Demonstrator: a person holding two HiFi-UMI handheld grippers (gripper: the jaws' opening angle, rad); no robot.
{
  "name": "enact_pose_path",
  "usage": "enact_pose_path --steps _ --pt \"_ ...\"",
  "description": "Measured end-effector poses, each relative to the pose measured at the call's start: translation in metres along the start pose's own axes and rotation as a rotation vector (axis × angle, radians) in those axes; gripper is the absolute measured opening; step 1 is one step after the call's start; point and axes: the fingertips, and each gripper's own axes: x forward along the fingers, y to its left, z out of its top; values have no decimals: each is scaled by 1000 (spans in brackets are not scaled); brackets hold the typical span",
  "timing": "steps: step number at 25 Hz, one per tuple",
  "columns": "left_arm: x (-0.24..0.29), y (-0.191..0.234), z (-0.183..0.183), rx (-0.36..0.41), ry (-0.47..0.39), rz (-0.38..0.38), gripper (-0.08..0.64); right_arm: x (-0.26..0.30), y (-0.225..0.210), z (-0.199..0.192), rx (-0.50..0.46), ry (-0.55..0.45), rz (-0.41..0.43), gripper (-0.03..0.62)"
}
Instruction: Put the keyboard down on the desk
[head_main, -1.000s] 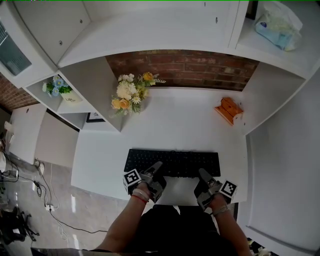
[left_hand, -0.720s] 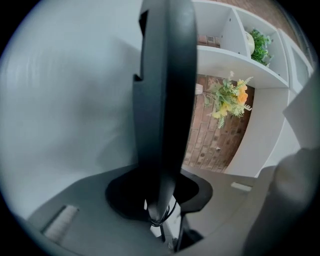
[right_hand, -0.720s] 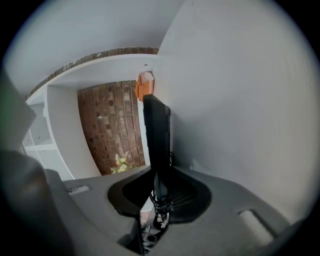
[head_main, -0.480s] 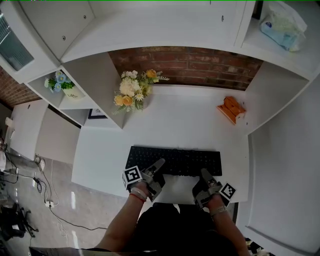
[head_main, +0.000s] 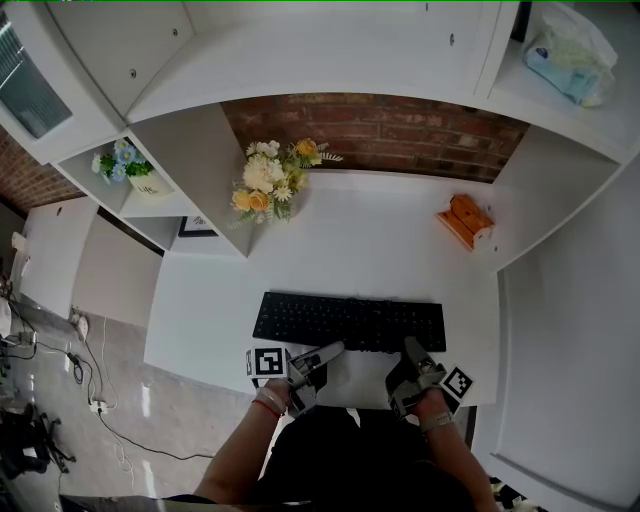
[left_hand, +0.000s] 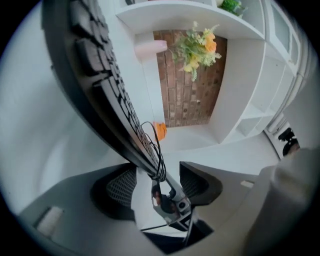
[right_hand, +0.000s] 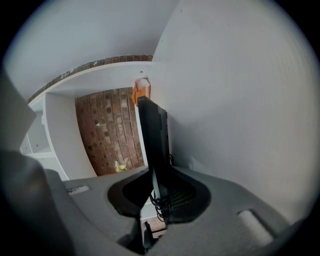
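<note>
Room: a white table in a white nook, with a brick wall at the back.
Keyboard: the black keyboard lies flat on the table, close to the front edge. Its long side runs from left to right.
Behind the keyboard: flowers stand far back on the left, and a small orange thing sits far back on the right.
Left hand-held gripper: the left hand-held gripper is at the keyboard's near edge, toward the left end. Its jaws have just been opening and now stand wide apart. The keyboard's edge and a thin black cable are between them, but the pads do not press on it.
Right hand-held gripper: the right hand-held gripper is at the near edge, toward the right end. Its jaws have just been closing, and they pinch the keyboard's edge.
What matters next: the keyboard lies just ahead of both grippers, 1 at each end. It looks set down, so I think the right one only has to let go and pull back toward the person.
</note>
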Motion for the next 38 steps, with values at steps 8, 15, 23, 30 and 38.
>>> enact_pose_path --steps 8,15,23,30,38 --pt "-7 10 -34 278 290 164 28 -1 -4 1 -13 -6 -7 67" --pt "-17 24 -25 321 258 239 -6 -2 -16 2 -42 -6 -42 72" --pt "-22 29 -20 284 221 248 -5 0 -26 4 -121 18 -117 81" --pt "-21 27 -18 262 199 226 -5 4 -31 2 -164 64 -208 126" --pt "-20 23 -17 243 199 207 -5 -3 -29 -5 -155 106 -273 209"
